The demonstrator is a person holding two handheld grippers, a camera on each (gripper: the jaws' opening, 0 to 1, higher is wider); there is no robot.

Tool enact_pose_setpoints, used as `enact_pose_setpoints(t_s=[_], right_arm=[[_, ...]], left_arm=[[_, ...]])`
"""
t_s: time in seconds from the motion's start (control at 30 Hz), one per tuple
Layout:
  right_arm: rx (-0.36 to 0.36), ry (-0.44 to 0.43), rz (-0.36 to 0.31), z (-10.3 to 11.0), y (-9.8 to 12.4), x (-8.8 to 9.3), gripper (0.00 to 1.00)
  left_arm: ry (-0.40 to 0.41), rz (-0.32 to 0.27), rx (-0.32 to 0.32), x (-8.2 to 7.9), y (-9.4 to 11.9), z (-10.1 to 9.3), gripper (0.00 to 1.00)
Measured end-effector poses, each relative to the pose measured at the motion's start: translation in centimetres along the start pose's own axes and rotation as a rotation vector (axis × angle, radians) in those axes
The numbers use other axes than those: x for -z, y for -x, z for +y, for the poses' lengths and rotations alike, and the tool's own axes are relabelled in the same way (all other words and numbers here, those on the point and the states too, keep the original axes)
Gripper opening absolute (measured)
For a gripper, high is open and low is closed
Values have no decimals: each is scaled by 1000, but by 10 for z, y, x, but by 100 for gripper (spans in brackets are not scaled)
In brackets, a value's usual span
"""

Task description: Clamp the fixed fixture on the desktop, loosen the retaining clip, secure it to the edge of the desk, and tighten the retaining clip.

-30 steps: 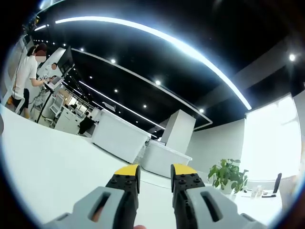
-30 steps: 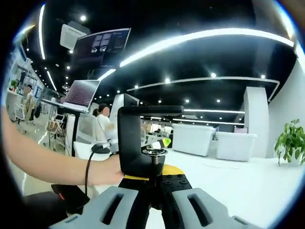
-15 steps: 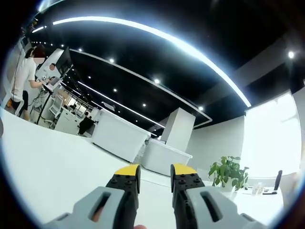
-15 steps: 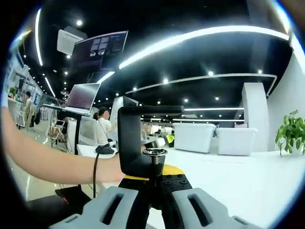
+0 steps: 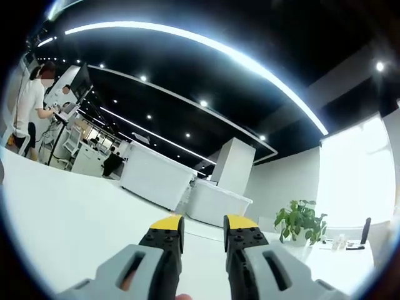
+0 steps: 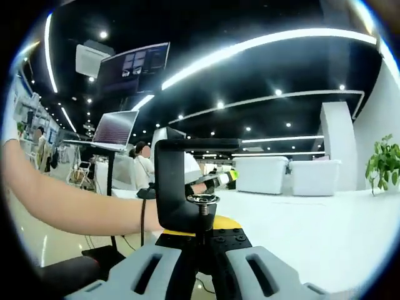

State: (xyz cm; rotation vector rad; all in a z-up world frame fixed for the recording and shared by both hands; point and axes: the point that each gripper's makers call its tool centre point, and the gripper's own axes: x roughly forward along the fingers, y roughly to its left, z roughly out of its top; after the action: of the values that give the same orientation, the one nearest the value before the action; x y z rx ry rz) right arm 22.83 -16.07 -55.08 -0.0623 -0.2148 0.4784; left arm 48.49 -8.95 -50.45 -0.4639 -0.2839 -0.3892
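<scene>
white desk (image 5: pixel 69 212) | potted plant (image 5: pixel 301 220) on far edge

One black clamp fixture (image 6: pixel 181 187), two hand-held grippers (image 5: pixel 203 234) (image 6: pixel 201 234), one potted plant (image 5: pixel 301 220)

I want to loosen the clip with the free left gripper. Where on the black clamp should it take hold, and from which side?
Take the round screw pad and its threaded stem inside the C-shaped clamp. Come in from the open side of the C, on the right of the right gripper view; the tall back wall closes the other side. The right gripper holds the clamp's base, so the left gripper, jaws apart, probably must stay above it.
</scene>
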Motion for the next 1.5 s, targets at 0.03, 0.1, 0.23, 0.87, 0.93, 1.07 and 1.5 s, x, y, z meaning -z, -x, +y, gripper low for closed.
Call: enact_pose_setpoints(t_s=[0.03, 0.1, 0.23, 0.87, 0.93, 1.07, 1.5], right_arm=[[-3, -4, 3, 2, 1, 2, 3], [-8, -2, 11, 7, 5, 7, 3], [-26, -23, 35, 16, 13, 18, 3], [-55, -83, 107, 35, 32, 62, 3], [-53, -81, 112, 34, 32, 65, 3], [-51, -87, 128, 33, 33, 73, 3], [-38, -96, 149, 23, 29, 92, 3]], left_arm=[[1, -1, 0, 0, 0, 0, 27], [1, 0, -1, 0, 0, 0, 27], [0, 1, 0, 1, -4, 2, 27], [-36, 18, 9, 5, -9, 0, 27], [-36, 17, 10, 5, -8, 0, 27], [-36, 17, 11, 5, -9, 0, 27], [-50, 22, 16, 6, -8, -2, 27]])
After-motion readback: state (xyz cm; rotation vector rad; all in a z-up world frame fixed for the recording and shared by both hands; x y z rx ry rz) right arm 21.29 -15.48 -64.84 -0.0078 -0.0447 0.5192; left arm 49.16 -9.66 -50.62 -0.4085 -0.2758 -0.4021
